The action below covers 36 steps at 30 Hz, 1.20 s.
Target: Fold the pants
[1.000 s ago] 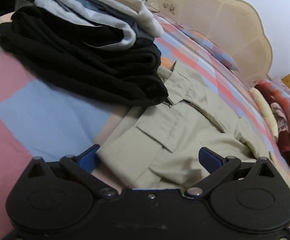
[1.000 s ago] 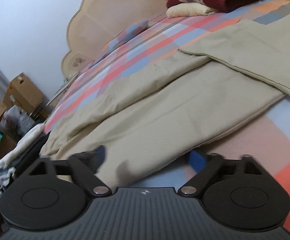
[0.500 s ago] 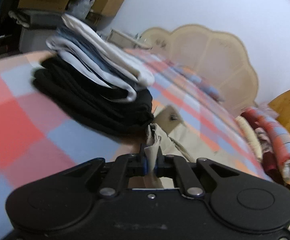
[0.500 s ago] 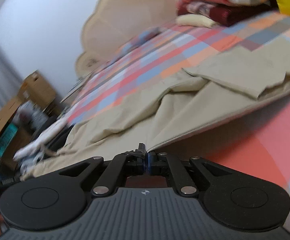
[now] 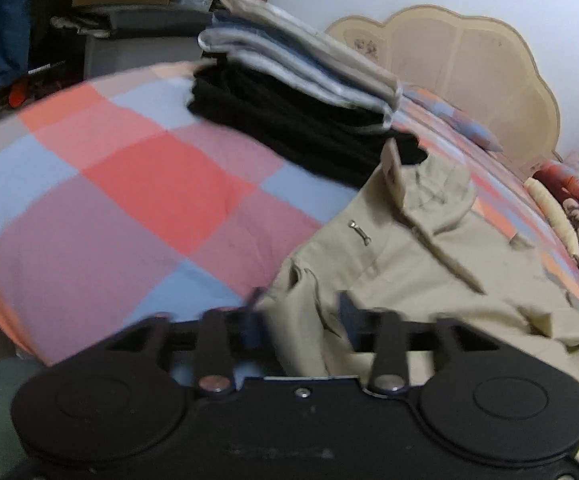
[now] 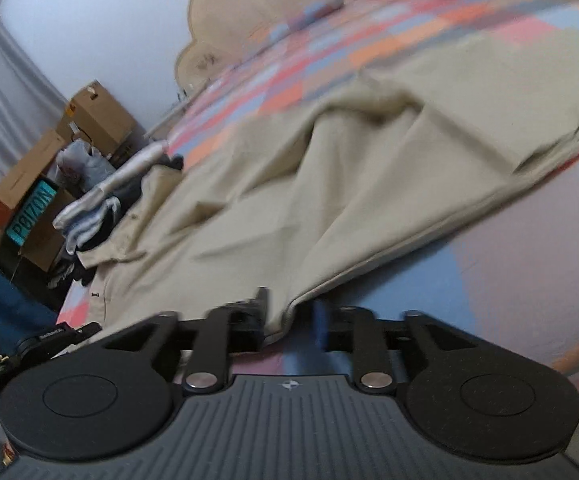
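Khaki pants [image 5: 429, 280] lie rumpled on the checked quilt [image 5: 129, 184], waistband and zip pull toward the stack of folded clothes. My left gripper [image 5: 301, 314] is at the near waist edge; its jaws are opening, and a fold of the fabric stands loose between them. In the right wrist view the pants [image 6: 329, 180] stretch away across the quilt [image 6: 509, 264], with one leg end folded over at the right. My right gripper [image 6: 291, 312] has its jaws opening too, and the hemmed side edge of the pants runs into the gap without being pinched.
A stack of folded clothes [image 5: 301, 120], black below and grey and white above, sits just beyond the waistband, also seen as a stack [image 6: 101, 208] at the left. The scalloped headboard [image 5: 461, 64] closes the far end. Folded blankets [image 5: 569, 208] lie at the right. Cardboard boxes [image 6: 89, 120] stand beside the bed.
A second ago both grippers stood open over the pants, then shut on the near edge. Both have drawn back toward the bed's near side, dragging the pants along, and their jaws have parted again.
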### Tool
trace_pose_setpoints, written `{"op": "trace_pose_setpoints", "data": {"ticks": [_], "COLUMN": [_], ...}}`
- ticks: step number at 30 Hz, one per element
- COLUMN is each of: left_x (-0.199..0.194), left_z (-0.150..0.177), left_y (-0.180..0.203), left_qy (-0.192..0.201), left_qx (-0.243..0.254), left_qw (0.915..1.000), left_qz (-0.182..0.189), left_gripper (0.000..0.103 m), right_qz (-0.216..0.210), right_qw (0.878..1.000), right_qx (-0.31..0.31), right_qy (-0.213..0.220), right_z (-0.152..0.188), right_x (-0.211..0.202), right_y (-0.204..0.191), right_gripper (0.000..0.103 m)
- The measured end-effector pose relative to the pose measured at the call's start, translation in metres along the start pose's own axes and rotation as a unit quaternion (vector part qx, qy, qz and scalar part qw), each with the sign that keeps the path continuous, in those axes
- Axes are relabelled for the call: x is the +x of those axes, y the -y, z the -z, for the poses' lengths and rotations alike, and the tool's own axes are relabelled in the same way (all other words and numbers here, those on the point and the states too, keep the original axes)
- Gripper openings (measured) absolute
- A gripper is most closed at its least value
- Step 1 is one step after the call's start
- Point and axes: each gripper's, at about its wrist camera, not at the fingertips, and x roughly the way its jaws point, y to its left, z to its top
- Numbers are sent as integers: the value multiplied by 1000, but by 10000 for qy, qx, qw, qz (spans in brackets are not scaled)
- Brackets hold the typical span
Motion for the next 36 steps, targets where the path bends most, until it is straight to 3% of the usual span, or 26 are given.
{"op": "trace_pose_setpoints", "data": {"ticks": [2, 5, 8, 11, 15, 22, 23, 26, 28, 31, 36], "left_x": [-18, -42, -43, -34, -3, 30, 30, 29, 26, 27, 34], "left_z": [-6, -19, -27, -23, -13, -3, -3, -2, 1, 2, 1], "left_y": [4, 14, 29, 48, 63, 84, 88, 98, 104, 111, 115], "left_qy": [265, 498, 488, 320, -187, -479, -473, -441, -393, -352, -423], "left_qx": [81, 242, 385, 563, 576, 762, 815, 1021, 1196, 1312, 1396], "left_qw": [9996, 9984, 9972, 9963, 9963, 9946, 9942, 9925, 9909, 9897, 9881], "left_qz": [-72, 93, 413, 558, 614, 511, 516, 507, 478, 460, 495], "left_gripper": [67, 75, 80, 84, 85, 85, 85, 85, 85, 86, 86], "right_qz": [246, 1035, 1912, 2494, 2657, 2651, 2668, 2707, 2697, 3075, 3371], "right_qw": [9986, 9894, 9712, 9547, 9450, 9443, 9433, 9433, 9406, 9261, 9235], "right_qx": [-188, -243, -4, 418, 1041, 1084, 1084, 1024, 848, 830, 1057], "right_qy": [435, 990, 1418, 1567, 1598, 1622, 1652, 1625, 1882, 2023, 1492], "right_z": [-6, -31, -60, -88, -106, -129, -130, -135, -133, -126, -106], "right_x": [-30, -55, -64, -63, -62, -44, -41, -38, -50, -72, -73], "right_y": [7, 35, 86, 142, 199, 225, 227, 224, 216, 217, 240], "right_gripper": [65, 65, 66, 67, 68, 66, 64, 1, 1, 0, 0]}}
